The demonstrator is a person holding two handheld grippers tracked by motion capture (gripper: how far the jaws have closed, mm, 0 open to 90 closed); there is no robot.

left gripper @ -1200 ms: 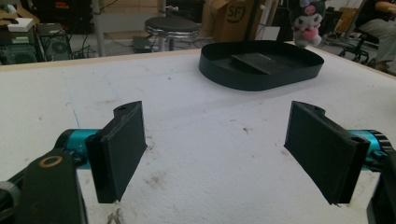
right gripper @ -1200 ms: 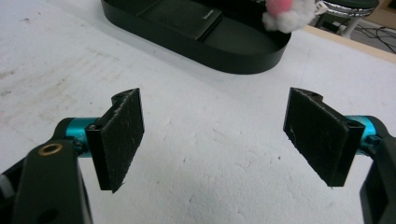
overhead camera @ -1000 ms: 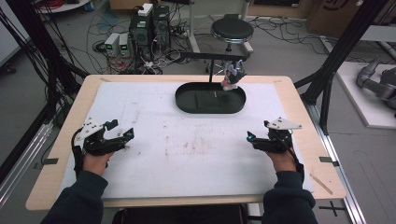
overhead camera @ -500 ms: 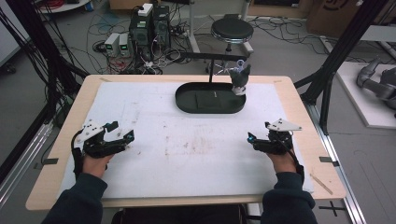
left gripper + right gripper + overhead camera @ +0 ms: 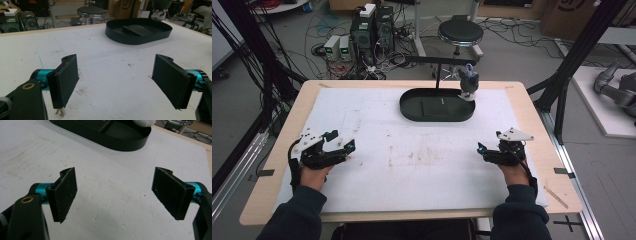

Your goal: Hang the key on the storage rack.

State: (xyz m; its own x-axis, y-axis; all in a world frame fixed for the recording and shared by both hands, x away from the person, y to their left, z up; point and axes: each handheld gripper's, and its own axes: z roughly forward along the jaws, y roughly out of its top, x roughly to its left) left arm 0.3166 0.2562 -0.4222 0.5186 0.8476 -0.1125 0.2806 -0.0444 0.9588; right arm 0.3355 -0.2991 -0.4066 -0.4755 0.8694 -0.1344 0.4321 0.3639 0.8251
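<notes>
Likely soft and light, the grey plush toy [image 5: 468, 81] at the black oval tray [image 5: 412, 102] invited a mid-body pinch, while the left gripper [image 5: 343, 141] and right gripper [image 5: 482, 151] sat spread and empty.

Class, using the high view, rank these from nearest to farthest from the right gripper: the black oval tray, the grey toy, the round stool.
1. black oval tray, up-left on the white mat.
2. grey toy, at the tray's right end.
3. round stool, on the floor beyond the table.

Measured from the right gripper.
</notes>
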